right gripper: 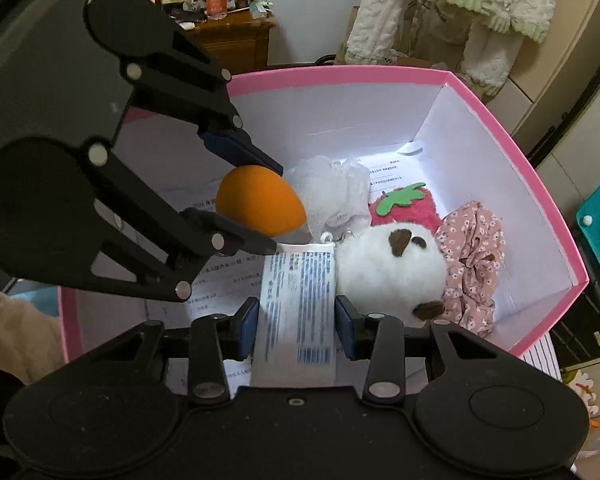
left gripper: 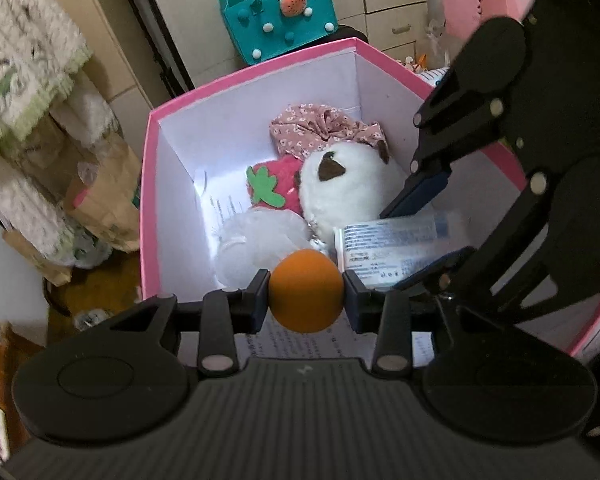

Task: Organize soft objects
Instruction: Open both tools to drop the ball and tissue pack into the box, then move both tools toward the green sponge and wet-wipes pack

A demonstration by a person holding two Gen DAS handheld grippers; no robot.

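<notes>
Both grippers hang over the open pink box (left gripper: 256, 70), white inside, printed paper sheets lining its floor.

Left gripper (left gripper: 306, 294): jaws clamped on an orange sponge (left gripper: 306, 290), egg-shaped, smooth matte foam, one pad on each side. From the right wrist view the sponge's pointed end sticks out past the jaws, over the box interior, just beside the white mesh puff.

Right gripper (right gripper: 296, 316): jaws clamped on a white packet (right gripper: 296, 300), flat, soft-looking, covered w/ small blue print & a barcode near the bottom edge. Packet runs lengthwise btwn the pads, far end touching the white plush.

In the box already:
- white plush (right gripper: 388, 268), round & fluffy, w/ dark brown patches, roughly mid-box
- strawberry plush (right gripper: 404, 210), pink-red fuzz w/ a green felt leaf, behind the white plush, touching it
- floral cloth (right gripper: 474, 256), dusty pink w/ tiny white flowers, bunched up against the white plush on the side near the box wall
- white mesh puff (right gripper: 332, 196), translucent, ruffled, next to the strawberry

Outside the box: a teal felt bag (left gripper: 278, 16) w/ pompoms stands behind it; fuzzy cream & green garments (right gripper: 480, 0) hang nearby.
</notes>
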